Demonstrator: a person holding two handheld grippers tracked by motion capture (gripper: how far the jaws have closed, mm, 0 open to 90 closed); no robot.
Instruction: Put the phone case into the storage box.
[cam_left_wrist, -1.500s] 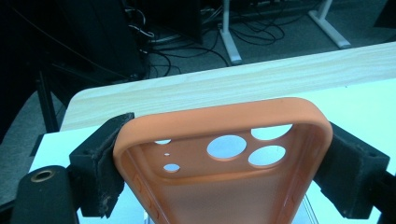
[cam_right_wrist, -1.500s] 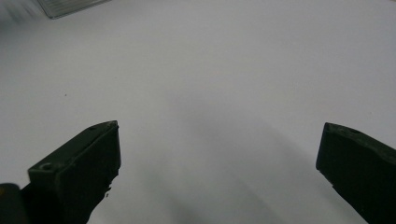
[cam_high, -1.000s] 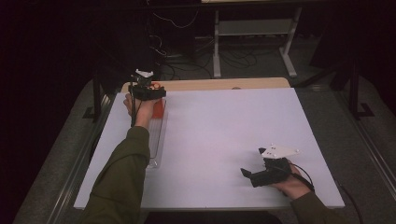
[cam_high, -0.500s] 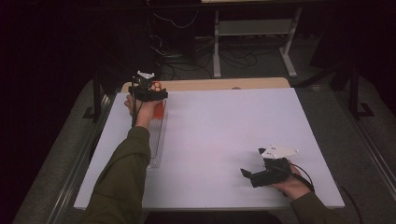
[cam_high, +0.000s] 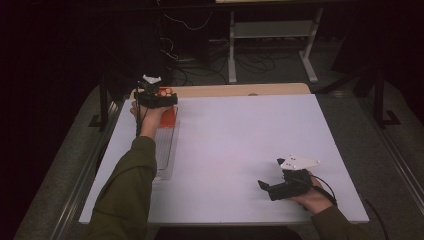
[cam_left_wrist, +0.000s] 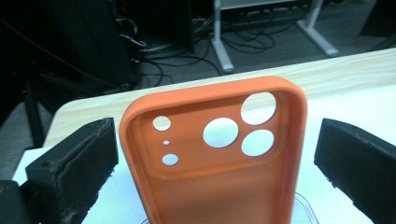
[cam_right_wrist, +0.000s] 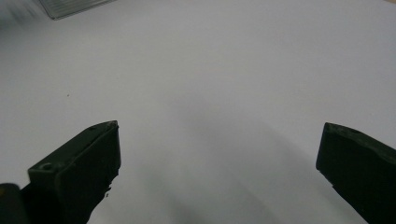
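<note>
Fingers (cam_left_wrist: 74, 168) of the left gripper (cam_left_wrist: 215, 163) have just been opening and stand clear on either side of the orange phone case (cam_left_wrist: 215, 186), whose lower end is cut off. It stands at the white table's (cam_high: 240, 145) far left corner, over a clear tray (cam_high: 165, 150). Outstretched, the left arm (cam_high: 130, 185) covers the tray's edge. Near the front edge, the right gripper (cam_high: 267, 186) rests low, jaws wide, empty.

Matt orange phone case (cam_left_wrist: 219, 186) of soft-looking rubbery plastic, finely textured inside, rough worn black jaw pads, smooth matt white table sheet (cam_high: 240, 150), pale wood edge (cam_high: 240, 90), possibly clear plastic tray (cam_high: 165, 155)
</note>
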